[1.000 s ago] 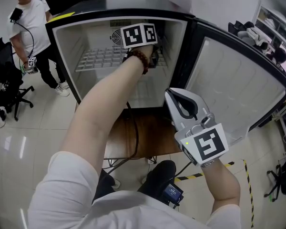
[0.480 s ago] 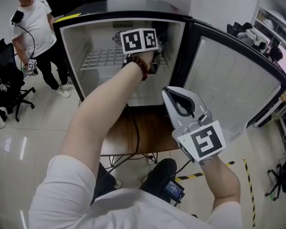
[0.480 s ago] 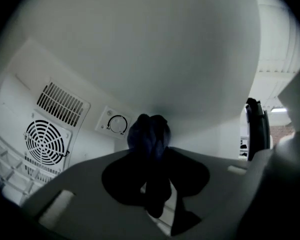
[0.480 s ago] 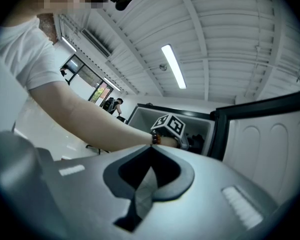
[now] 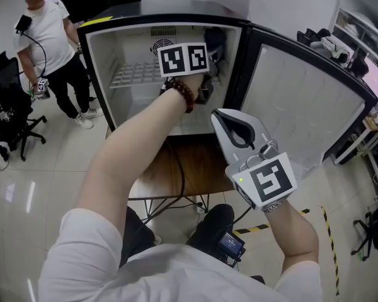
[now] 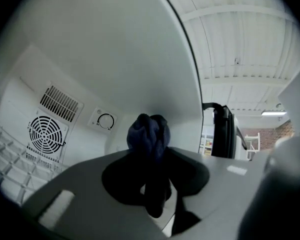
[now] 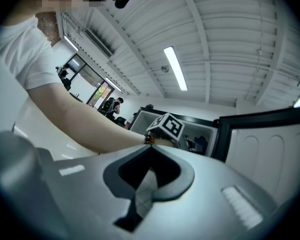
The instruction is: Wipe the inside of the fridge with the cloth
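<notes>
The small fridge [image 5: 97, 49] stands open, its inside white. My left gripper [image 5: 209, 54] reaches into the upper right of the cavity and is shut on a bunched dark blue cloth [image 5: 214, 40]. In the left gripper view the cloth [image 6: 149, 133] sticks out between the jaws, close to the white inner wall [image 6: 115, 59], with the dial [image 6: 105, 120] and fan grille [image 6: 46, 133] to its left. My right gripper [image 5: 222, 119] hangs outside, below the fridge's front. Its jaws are shut with nothing in them [image 7: 149, 151].
The fridge door [image 5: 309, 106] swings wide open to the right. A wire shelf [image 5: 135, 74] crosses the cavity. The fridge rests on a wooden table [image 5: 189, 172]. A person in a white shirt [image 5: 41, 30] and an office chair [image 5: 6, 106] are at the left.
My left gripper has carried the cloth to the right inside the fridge, toward the right wall. The right gripper has drifted slightly up and left, still shut.
</notes>
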`<state>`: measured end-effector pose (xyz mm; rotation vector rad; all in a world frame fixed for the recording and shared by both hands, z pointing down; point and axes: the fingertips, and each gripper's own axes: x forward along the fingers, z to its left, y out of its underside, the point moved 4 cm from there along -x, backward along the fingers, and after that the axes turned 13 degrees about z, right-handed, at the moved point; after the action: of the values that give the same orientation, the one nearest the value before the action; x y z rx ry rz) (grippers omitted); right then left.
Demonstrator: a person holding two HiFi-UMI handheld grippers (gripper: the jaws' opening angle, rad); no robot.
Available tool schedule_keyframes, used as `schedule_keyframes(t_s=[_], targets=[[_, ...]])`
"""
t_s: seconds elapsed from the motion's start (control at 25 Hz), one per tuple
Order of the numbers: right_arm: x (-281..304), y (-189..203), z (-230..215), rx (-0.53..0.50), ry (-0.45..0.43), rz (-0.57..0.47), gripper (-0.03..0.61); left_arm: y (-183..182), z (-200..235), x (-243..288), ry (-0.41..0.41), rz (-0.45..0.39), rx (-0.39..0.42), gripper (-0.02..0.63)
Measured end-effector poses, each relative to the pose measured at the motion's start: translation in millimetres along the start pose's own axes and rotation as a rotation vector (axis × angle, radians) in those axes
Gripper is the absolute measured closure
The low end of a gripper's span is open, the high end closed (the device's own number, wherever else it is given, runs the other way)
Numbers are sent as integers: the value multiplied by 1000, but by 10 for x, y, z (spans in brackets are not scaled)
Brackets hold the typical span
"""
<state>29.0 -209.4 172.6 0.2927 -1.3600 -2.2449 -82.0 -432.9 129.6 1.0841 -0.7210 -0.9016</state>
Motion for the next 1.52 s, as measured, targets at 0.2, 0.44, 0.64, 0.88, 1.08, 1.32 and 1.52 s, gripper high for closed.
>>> schedule_keyframes(t_s=[0.2, 0.44, 0.64, 0.88, 1.08, 1.32, 1.52], targets=[[-14, -47, 53, -3, 1, 1, 574, 68, -136, -109, 35, 8, 4, 497], [-32, -59, 82, -12, 6, 10, 574, 104, -267, -192, 69, 14, 11, 497], [-71, -106, 104, -19, 11, 10, 574, 113, -342, -245, 83, 20, 16, 497], [-124, -93, 110, -16, 23, 14, 574, 137, -374, -336, 87, 18, 22, 497], [-114, -58, 12, 31, 45, 20, 574, 149, -324, -558, 92, 7, 30, 497], [-72, -3, -218, 121, 79, 29, 557, 202, -354, -873, 136, 10, 70, 495], [51, 28, -437, 214, 45, 33, 466, 244, -452, -1058, 226, 22, 105, 495]])
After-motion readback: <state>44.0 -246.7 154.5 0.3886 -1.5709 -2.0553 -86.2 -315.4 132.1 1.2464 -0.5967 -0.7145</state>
